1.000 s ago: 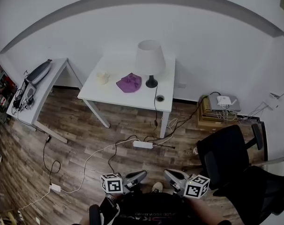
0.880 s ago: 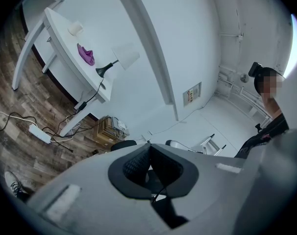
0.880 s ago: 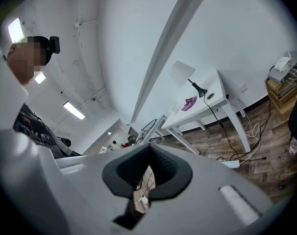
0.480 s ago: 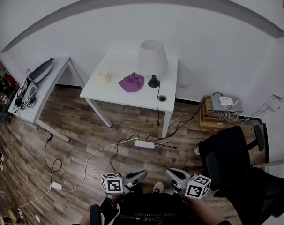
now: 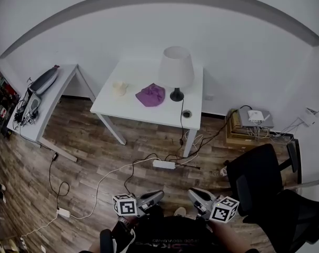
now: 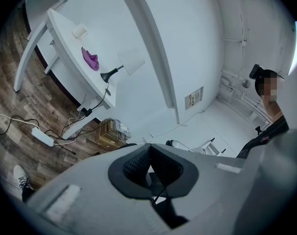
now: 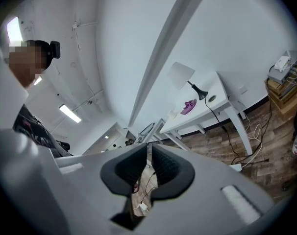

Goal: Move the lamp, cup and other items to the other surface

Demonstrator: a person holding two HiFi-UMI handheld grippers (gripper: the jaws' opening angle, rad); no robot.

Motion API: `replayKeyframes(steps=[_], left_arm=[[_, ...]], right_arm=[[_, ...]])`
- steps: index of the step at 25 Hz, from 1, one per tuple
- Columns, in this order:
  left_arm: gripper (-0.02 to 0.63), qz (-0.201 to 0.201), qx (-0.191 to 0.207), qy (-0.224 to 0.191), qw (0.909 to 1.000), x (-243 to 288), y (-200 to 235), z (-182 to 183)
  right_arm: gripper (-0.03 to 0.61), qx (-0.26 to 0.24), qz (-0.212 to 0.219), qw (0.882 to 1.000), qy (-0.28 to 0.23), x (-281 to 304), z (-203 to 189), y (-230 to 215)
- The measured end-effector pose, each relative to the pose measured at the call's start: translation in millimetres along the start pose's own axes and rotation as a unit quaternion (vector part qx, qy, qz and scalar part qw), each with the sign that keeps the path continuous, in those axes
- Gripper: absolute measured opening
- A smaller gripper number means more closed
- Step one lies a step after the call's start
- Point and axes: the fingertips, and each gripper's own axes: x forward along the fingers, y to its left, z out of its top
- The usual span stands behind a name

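We're on the approach, nothing lifted yet. The left claw point(image 5: 158, 195) is pinched together and empty, and the right claw point(image 5: 194, 193) has just been easing apart to a narrow slit with nothing in it. Well ahead of both claws stands the white tabletop point(image 5: 143, 111), with the lamp point(image 5: 176, 70) roughly ahead of the right claw and the purple cloth point(image 5: 151, 95) and cup point(image 5: 119, 88) over toward the left claw's side. The other tabletop point(image 5: 55, 95) lies far off to the left claw's left. Next, we reckon, close the distance and spread a claw wide for the first pick.
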Motion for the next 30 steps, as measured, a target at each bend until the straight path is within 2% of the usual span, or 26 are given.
replayKeyframes(steps=[12, 22, 25, 27, 30], left_arm=[[-0.008, -0.010, -0.011, 0.010, 0.9998, -34.8, 57.0, 87.7], [-0.008, -0.002, -0.027, 0.006, 0.9996, -77.5, 108.6, 145.6], [-0.008, -0.001, -0.031, 0.000, 0.9995, -87.7, 118.2, 153.8], [-0.008, 0.000, -0.034, -0.004, 0.9994, -91.2, 122.0, 157.1], [-0.008, 0.001, -0.038, -0.012, 0.9992, -93.7, 124.2, 164.5]], right_arm=[[0.046, -0.001, -0.029, 1.000, -0.006, 109.6, 27.9, -10.6], [0.076, -0.013, -0.052, 0.998, -0.042, 211.1, 73.8, -20.6], [0.090, -0.038, -0.071, 0.995, -0.053, 226.2, 89.7, -27.8], [0.104, -0.073, -0.101, 0.990, -0.060, 227.4, 102.2, -41.3], [0.109, -0.153, -0.161, 0.973, -0.064, 225.5, 126.1, -69.3]])
